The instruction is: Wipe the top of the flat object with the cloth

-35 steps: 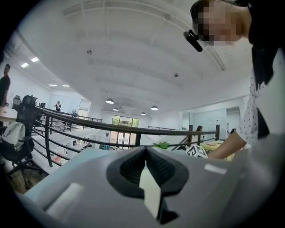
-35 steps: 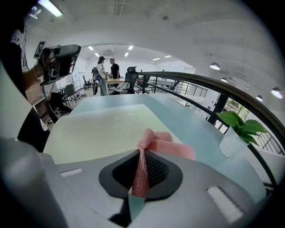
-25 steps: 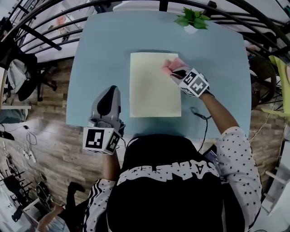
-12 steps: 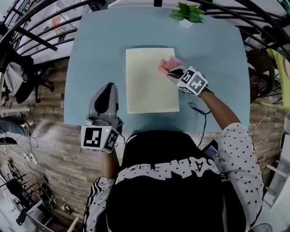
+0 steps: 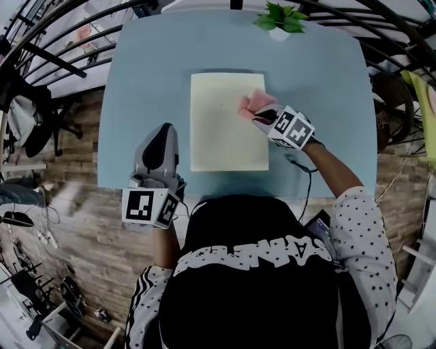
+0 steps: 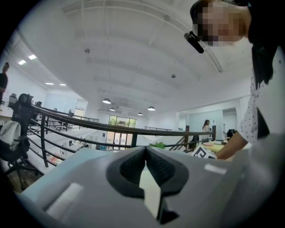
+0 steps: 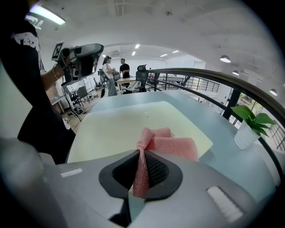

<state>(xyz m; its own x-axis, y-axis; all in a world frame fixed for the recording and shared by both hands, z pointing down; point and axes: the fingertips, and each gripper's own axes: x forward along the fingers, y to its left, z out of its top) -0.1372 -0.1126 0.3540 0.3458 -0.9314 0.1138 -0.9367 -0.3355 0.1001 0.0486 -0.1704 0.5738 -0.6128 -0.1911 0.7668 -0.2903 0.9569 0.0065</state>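
Observation:
A pale yellow flat sheet (image 5: 228, 121) lies on the light blue table (image 5: 150, 82). My right gripper (image 5: 262, 113) is shut on a pink cloth (image 5: 253, 103), which rests on the sheet's right edge. In the right gripper view the pink cloth (image 7: 167, 144) spreads over the pale yellow flat sheet (image 7: 124, 127) just ahead of the right gripper (image 7: 141, 158). My left gripper (image 5: 162, 140) hangs above the table's near left edge, jaws shut with nothing between them; in its own view the left gripper (image 6: 145, 151) points out over a railing.
A small potted plant (image 5: 281, 20) stands at the table's far edge, also visible as the plant (image 7: 250, 124) on the right. A black cable (image 5: 300, 167) lies near the table's front right. Black railings (image 5: 61, 41) curve around the table.
My right gripper has slid the pink cloth a little nearer along the sheet's right edge. The left gripper has stayed put.

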